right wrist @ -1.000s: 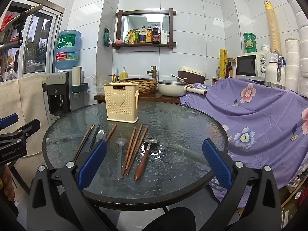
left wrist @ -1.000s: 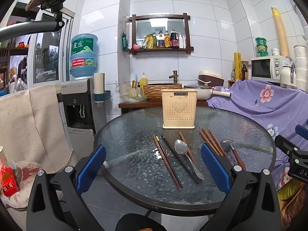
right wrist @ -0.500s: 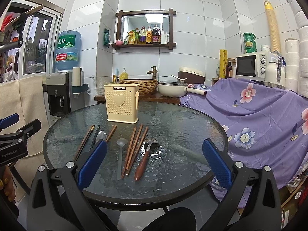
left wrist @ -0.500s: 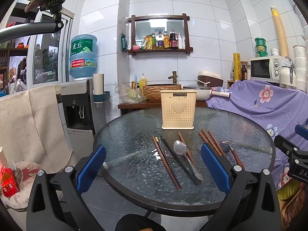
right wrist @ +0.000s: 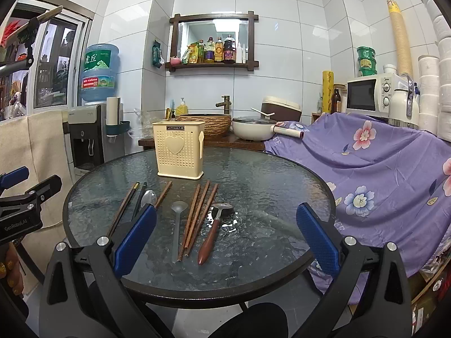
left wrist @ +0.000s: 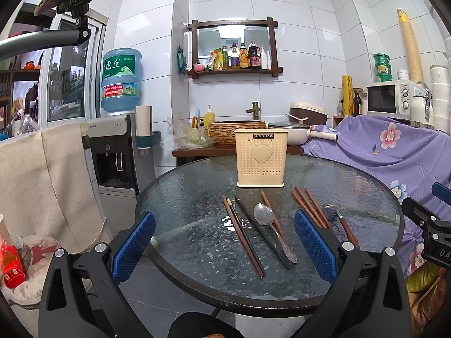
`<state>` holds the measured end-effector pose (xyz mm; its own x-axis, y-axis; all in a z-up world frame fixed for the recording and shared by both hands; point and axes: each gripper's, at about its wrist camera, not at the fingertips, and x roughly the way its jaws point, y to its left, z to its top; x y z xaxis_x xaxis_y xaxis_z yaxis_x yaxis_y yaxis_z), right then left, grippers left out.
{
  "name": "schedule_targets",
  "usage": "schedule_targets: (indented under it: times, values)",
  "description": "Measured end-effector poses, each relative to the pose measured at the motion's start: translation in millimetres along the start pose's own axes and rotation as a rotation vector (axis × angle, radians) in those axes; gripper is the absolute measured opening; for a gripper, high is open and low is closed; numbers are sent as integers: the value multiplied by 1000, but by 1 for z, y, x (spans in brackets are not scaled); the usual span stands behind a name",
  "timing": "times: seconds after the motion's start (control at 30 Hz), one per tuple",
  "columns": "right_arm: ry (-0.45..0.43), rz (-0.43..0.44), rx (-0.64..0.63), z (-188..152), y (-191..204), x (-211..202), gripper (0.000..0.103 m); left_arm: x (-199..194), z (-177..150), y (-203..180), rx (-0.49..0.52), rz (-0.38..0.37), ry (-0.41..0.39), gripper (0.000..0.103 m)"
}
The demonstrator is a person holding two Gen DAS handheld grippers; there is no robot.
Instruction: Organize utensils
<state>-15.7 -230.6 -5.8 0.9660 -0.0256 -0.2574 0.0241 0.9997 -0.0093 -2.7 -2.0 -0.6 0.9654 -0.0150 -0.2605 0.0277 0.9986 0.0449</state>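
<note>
Utensils all lie on the glass table (right wrist: 267,174), cream holder (right wrist: 180,152) seemingly empty; my left gripper (left wrist: 224,246) and right gripper (right wrist: 225,235) spread wide, nothing sorted.

Barely a flicker in this last second. The right tool (right wrist: 222,239) has turned a hair, so in its camera the cream utensil holder (right wrist: 180,152) now sits a touch further right and lower. The left tool (left wrist: 224,242), seen at that view's left edge, has crept slightly inward toward the tabletop (right wrist: 282,186). From the left wrist camera, the right tool has likewise edged in a shade from the right. Every shift is tiny.
</note>
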Motion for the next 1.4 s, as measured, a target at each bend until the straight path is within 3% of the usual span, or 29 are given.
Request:
schedule_targets:
  times: [0.43,0.57,0.9,1.17,1.4]
  values:
    - [19,-1,1,-2,1,8,98,6,-1,2,-1,-8,15,97]
    - [34,-7,-3,-3,2,13,98,12,-3,2,-8,-42,46,97]
    - [218,4,-19,-1,-4,57,98,53,2,13,-2,-23,214,96]
    - [403,67,71,8,-28,121,97,117,12,26,-5,-66,407,72]
    - [463,74,54,18,-26,166,92,165,17,28,-20,-119,521,57]
